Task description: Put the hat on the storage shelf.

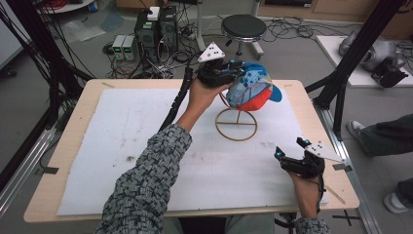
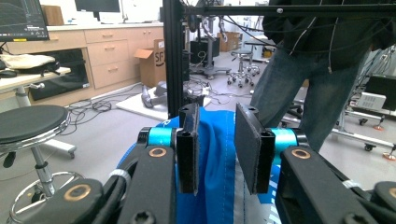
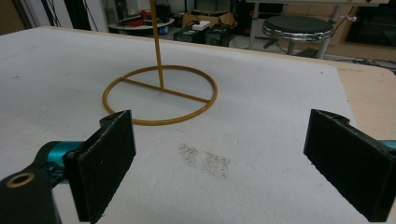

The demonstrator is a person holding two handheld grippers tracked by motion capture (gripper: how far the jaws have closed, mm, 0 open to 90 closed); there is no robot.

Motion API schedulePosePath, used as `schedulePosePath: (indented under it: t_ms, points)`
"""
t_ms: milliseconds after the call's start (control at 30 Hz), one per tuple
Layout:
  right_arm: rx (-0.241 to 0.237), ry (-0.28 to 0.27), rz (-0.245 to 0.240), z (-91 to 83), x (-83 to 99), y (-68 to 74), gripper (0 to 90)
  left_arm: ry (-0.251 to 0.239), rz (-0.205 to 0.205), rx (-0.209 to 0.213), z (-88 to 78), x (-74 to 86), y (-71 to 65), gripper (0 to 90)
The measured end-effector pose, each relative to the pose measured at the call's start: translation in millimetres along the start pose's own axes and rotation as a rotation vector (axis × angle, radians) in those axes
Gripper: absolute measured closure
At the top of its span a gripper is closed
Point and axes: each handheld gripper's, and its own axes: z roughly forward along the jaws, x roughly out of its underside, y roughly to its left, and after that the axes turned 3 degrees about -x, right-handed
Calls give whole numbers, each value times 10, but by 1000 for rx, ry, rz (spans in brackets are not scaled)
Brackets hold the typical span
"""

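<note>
Jaws, left gripper: narrowly parted around blue cap fabric, near worktop far edge.
Jaws, right gripper: spread wide, near front right corner.
Cap: on wire stand.

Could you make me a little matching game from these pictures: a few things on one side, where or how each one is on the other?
Things:
1. cap
2. left tongs
3. right tongs
4. stool

States:
A. wide open above the white mat
B. on the floor beyond the table
C. on top of the gold wire stand
D. astride blue cloth

Pairs: 1-C, 2-D, 3-A, 4-B
</note>
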Motion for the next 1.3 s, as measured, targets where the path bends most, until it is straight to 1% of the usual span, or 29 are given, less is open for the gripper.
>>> schedulePosePath:
  t_ms: [67, 167, 267, 400, 500, 633, 667, 733, 767, 800, 867, 933, 967, 1067, 1200, 1300]
  points:
    - [0, 0, -1, 0, 0, 1, 81, 0, -1, 5, -3, 0, -3, 685]
    - [1, 0, -3, 1, 0, 1, 81, -3, -6, 4, -15, -3, -4, 654]
    - [0, 0, 0, 0, 0, 1, 81, -4, -6, 0, -49, -13, 11, 642]
    - [0, -2, -2, 1, 0, 0, 81, -6, -1, -17, -135, -31, 51, 623]
    - [-1, 2, -4, 3, 0, -2, 81, -6, 0, -34, -241, -49, 89, 601]
    - [0, -1, -8, 5, -2, -1, 81, -7, 24, -69, -459, -71, 147, 573]
    - [0, -2, -2, 5, -4, 6, 81, -7, 27, -76, -505, -73, 160, 564]
    - [-2, 2, -6, 10, -4, 11, 81, -14, 24, -93, -650, -71, 205, 556]
    - [-3, 3, -4, 14, -6, 17, 81, -16, 23, -99, -683, -70, 213, 547]
    - [-3, 2, -10, 16, -7, 16, 81, -20, 19, -108, -780, -65, 240, 539]
    - [-5, 1, -13, 20, -9, 23, 81, -18, 25, -120, -893, -58, 265, 526]
    - [-3, 2, -12, 21, -11, 25, 81, -17, 32, -143, -1036, -41, 293, 508]
    - [-2, 2, -13, 21, -11, 25, 81, -15, 33, -156, -1081, -33, 298, 492]
    - [-3, 1, -10, 20, -16, 33, 81, 12, 52, -206, -1276, 33, 314, 460]
    - [-3, -1, -11, 24, -21, 38, 81, 33, 63, -242, -1497, 155, 306, 430]
    - [-4, -2, -14, 29, -23, 39, 81, 55, 72, -273, -1693, 279, 290, 418]
